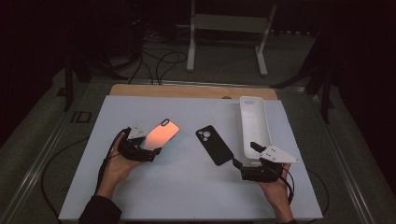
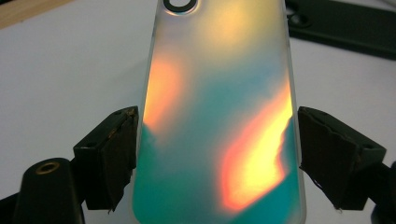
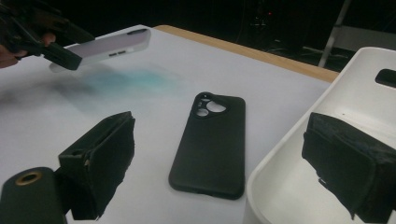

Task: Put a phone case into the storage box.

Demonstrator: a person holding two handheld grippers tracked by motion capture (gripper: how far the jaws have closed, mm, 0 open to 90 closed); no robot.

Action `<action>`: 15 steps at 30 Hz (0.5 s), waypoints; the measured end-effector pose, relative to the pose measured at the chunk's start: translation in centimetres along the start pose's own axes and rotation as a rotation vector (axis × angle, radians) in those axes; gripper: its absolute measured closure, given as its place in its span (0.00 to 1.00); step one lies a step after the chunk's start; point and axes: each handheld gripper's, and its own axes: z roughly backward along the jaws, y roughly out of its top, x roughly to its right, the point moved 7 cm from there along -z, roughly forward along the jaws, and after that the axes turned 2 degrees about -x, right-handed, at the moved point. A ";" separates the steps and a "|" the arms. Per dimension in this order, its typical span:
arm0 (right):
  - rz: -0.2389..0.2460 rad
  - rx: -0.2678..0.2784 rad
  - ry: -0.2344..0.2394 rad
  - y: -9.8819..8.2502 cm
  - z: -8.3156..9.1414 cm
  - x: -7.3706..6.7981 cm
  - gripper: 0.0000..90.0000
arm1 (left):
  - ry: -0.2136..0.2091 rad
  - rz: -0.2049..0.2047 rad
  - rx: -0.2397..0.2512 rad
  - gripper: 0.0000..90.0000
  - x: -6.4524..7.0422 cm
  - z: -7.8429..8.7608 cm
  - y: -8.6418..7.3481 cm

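Shimmering phone case (image 2: 217, 116) sits pinched by its long edges in the left gripper (image 1: 148, 148), lifted off the table (image 1: 187, 196); right gripper (image 3: 219, 163) spread beside the tray (image 1: 254, 121) rim, bare tabletop around the black case (image 1: 214, 144).

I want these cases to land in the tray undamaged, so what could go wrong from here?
1. The left gripper pinches the iridescent case only by its long edges, lifted off the mat; it might slip or flex out.
2. The right gripper is open with one jaw inside the white tray, so moving could nudge the tray.
3. The black case lies close by the tray and could get bumped.
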 end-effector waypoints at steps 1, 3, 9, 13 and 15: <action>0.000 -0.002 -0.001 0.0 0.0 0.0 0.10 | -0.002 -0.004 0.006 0.19 0.1 0.1 0.0; 0.003 -0.005 -0.002 0.0 -0.1 0.1 0.10 | -0.001 -0.008 0.020 0.19 0.4 0.4 0.1; 0.007 -0.003 -0.012 0.3 0.0 0.5 0.10 | 0.005 -0.013 0.067 0.19 0.8 1.2 0.2; 0.008 -0.017 -0.001 0.5 -0.1 0.6 0.10 | 0.007 -0.022 0.088 0.19 1.1 1.6 0.4; 0.015 -0.017 0.003 0.6 -0.2 0.6 0.10 | 0.009 -0.023 0.095 0.19 1.2 1.7 0.5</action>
